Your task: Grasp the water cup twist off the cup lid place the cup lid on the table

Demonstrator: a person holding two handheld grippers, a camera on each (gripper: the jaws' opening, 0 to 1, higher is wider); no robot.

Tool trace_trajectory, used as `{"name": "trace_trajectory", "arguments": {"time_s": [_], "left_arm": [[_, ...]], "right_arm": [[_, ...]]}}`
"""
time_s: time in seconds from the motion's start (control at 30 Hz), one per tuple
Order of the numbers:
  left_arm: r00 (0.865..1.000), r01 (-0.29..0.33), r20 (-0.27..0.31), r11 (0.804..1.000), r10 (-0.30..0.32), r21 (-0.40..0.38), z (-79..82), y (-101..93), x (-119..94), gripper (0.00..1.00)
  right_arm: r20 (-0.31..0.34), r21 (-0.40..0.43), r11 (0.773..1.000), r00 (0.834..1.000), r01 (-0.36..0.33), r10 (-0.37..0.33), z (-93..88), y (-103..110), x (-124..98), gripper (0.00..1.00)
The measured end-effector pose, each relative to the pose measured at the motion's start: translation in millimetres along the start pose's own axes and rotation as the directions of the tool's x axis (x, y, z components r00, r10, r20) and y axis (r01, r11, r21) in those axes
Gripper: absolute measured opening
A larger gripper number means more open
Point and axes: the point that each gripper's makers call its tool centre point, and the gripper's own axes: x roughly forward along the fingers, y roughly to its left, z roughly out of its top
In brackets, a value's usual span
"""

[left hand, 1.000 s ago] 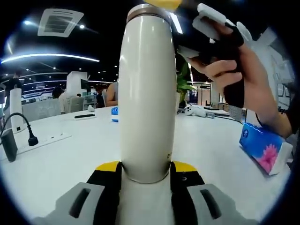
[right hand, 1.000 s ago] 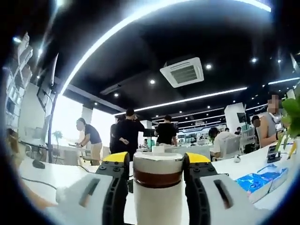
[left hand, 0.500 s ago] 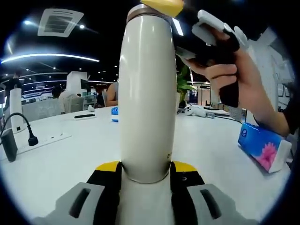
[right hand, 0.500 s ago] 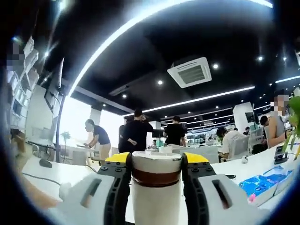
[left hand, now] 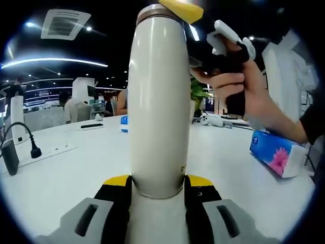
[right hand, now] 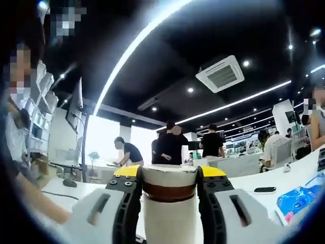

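Holding steady at the bottom, the left claw (left hand: 157, 185) has its yellow-tipped black jaws clamped on the base of the tall cream-white metal water cup (left hand: 158, 101), which stands upright on the white desk (left hand: 61, 173). Up top, the right claw (right hand: 169, 175) is pinched on the cream cup lid (right hand: 169, 174), one jaw on either side, just above the brown band (right hand: 169, 193) where lid meets body. In the left gripper view you can see the person's hand (left hand: 244, 89) wrapped round the handle of that right claw, with one of its yellow tips poking over the top of the cup.

So my read: we're mid-twist, lid not off yet. It sits flush on the cup with no gap I can make out.

What could go sideways from here:
- The cup body is smooth and rounded, so if the left claw's squeeze is a bit soft, the whole cup will probably just spin along with the lid instead of the thread breaking loose.
- The right claw grips only a shallow strip of lid. Any tilt of the wrist while turning and I'd expect the jaws to skate off the rim.
- The cup is tall and held low, so sideways force at the top could lever it over.
- Once the lid's free, there's a blue tissue pack with a pink flower (left hand: 277, 155) lying on the desk off to the right, so pick a bare spot to set the lid down.
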Motion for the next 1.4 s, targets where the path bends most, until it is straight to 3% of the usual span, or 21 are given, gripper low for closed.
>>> {"name": "trace_trajectory", "arguments": {"time_s": [0.3,0.67,0.87,1.1,1.4], "left_arm": [[1.0,0.001,-0.001,1.0,-0.001,-0.001,0.1,0.4,0.7,0.43],[1.0,0.006,-0.001,1.0,-0.006,-0.004,-0.6,1.6,1.6,0.43],[1.0,0.008,-0.002,1.0,-0.008,-0.005,-0.7,2.1,1.5,0.43],[1.0,0.009,-0.002,1.0,-0.009,-0.005,-0.5,2.3,1.1,0.43],[1.0,0.011,-0.002,1.0,-0.011,-0.005,-0.3,2.0,1.0,0.43]], "right_arm": [[0.028,0.031,0.993,0.994,-0.111,0.11,-0.1,-1.4,0.7,0.45],[0.079,0.128,0.954,0.962,-0.27,0.262,-0.8,-3.4,-1.5,0.45],[0.083,0.113,0.937,0.943,-0.331,0.323,-1.8,-2.1,-2.8,0.45],[0.093,0.12,0.917,0.924,-0.38,0.371,-1.5,-1.4,-4.7,0.45],[0.095,0.169,0.91,0.926,-0.377,0.366,-3.3,-0.3,-5.7,0.45]]}}
